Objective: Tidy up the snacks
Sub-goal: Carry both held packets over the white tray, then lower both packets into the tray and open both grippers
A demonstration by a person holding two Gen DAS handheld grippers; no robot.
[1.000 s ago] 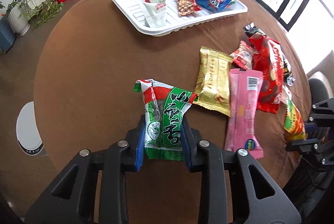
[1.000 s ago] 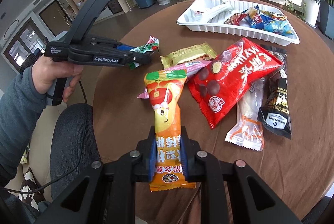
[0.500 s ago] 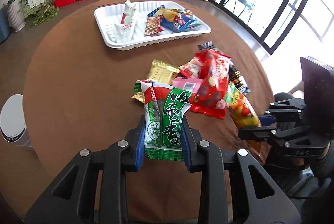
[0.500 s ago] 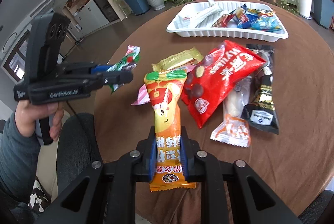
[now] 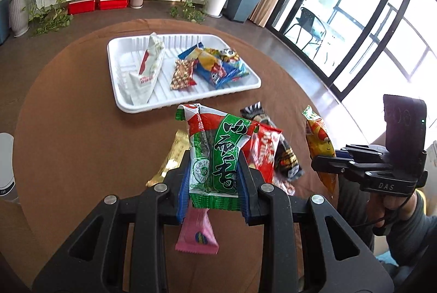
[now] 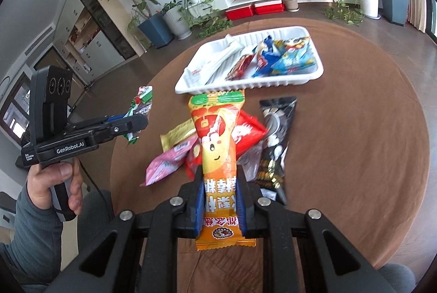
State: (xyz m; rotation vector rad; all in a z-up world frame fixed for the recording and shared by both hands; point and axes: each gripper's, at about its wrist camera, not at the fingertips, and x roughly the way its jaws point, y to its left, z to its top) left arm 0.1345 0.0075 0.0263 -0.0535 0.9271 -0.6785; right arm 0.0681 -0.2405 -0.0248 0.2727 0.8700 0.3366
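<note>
1. Since a second ago both tongs have lifted away from the round brown tabletop [image 5: 82, 145], and the white tray [image 5: 116, 90] now sits nearer the middle of each view.
2. The left tongs [image 5: 213, 178] are clamped, with a narrow gap, on one green and red snack packet [image 5: 218, 153], held upright above the tabletop.
3. The right tongs [image 6: 220, 200] are squeezed tight on one orange snack packet [image 6: 217, 145], also upright and clear of the tabletop.
4. In the right wrist view, a hand [image 6: 54, 183] in a grey sleeve grips the left tool's handle at the left.
5. The tray lies at the far side of the tabletop. It holds one tall white packet [image 5: 148, 66] on the left, one small red patterned packet [image 5: 182, 74] in the middle, and a heap of blue and yellow packets [image 5: 218, 63] on the right, too overlapped to count.
6. Five loose snacks lie in a near pile between tray and tongs: one gold packet [image 6: 177, 133], one pink packet [image 6: 164, 164], one red bag [image 6: 245, 134], one black packet [image 6: 275, 134], and one clear packet [image 6: 250, 159], mostly hidden.
</note>
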